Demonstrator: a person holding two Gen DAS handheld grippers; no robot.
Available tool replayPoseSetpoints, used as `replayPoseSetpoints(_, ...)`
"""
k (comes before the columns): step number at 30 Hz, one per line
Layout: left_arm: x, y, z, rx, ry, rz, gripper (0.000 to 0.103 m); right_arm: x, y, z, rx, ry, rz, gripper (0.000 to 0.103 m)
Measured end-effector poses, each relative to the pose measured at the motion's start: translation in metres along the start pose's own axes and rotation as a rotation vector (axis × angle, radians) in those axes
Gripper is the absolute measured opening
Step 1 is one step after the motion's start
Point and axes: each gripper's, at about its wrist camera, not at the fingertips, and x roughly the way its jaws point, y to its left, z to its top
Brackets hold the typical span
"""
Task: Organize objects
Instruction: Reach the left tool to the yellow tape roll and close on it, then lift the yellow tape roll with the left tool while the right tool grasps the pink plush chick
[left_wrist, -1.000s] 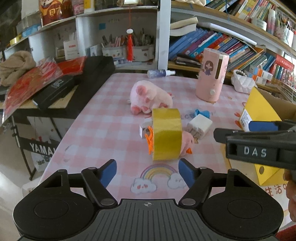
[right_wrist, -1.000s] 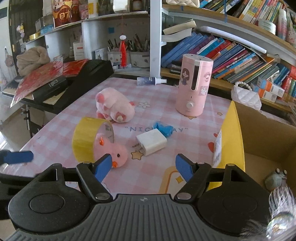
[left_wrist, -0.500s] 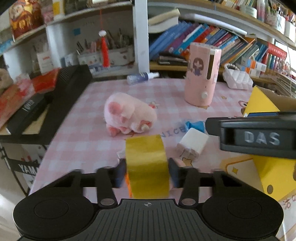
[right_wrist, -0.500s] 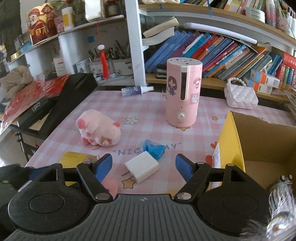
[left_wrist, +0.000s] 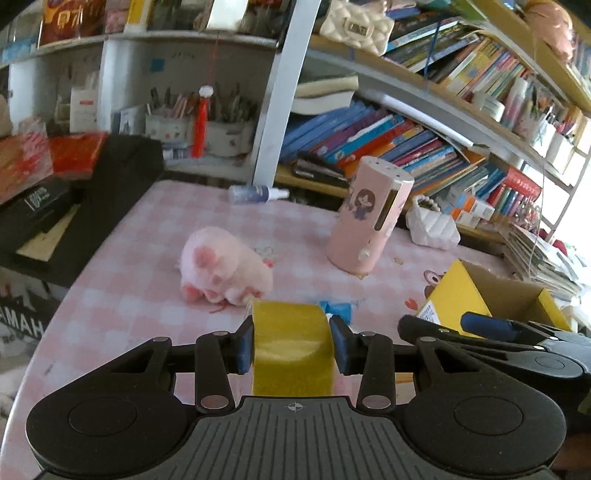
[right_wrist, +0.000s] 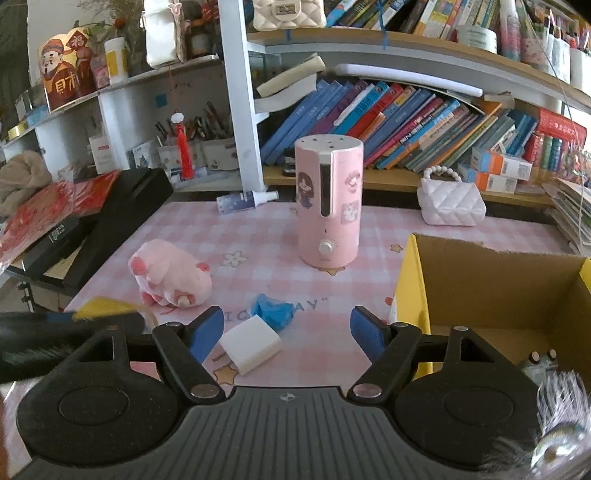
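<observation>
Yellow tape roll (left_wrist: 293, 345) pinched between left gripper (left_wrist: 293, 345) fingers

The open yellow cardboard box (left_wrist: 458, 295) is seen rightward, nearer the right gripper (right_wrist: 287, 332), whose fingers are spread, empty.

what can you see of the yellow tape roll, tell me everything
The yellow tape roll is a wide roll with a glossy, slightly sparkly yellow outer face. It stands on edge, its band facing the left wrist camera, clamped between the blue-padded fingers of the left gripper, one on each flat side. It looks raised off the pink checked tablecloth, though its bottom edge is hidden. In the right wrist view only a blurred yellow edge shows.
</observation>
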Motion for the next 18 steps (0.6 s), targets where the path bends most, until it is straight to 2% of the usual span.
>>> replayPoseSetpoints(3,0.002,0.015,-0.003,-0.089,0.025,0.028,0.039,-0.001,-0.001,-0.003,-0.007,0.013,-0.004,0.074)
replayPoseSetpoints(8,-0.012,0.010,-0.002,-0.094,-0.037,-0.027,0.039,-0.005,0.002,-0.010,-0.030,0.016,0.004,0.074)
replayPoseSetpoints(10,-0.004,0.019,-0.003,-0.137,0.007,0.025,0.039,-0.007,0.003,-0.012,-0.037,0.021,0.012,0.074)
replayPoseSetpoints(12,-0.001,0.020,-0.008,-0.128,0.036,0.050,0.037,-0.010,0.004,-0.013,-0.045,0.016,0.022,0.074)
replayPoseSetpoints(15,-0.005,0.003,-0.013,-0.082,0.037,-0.014,0.033,-0.014,0.007,-0.016,-0.066,0.014,0.034,0.074)
replayPoseSetpoints(18,-0.003,0.007,-0.012,-0.114,0.026,-0.003,0.032,-0.016,0.006,-0.018,-0.070,0.021,0.035,0.074)
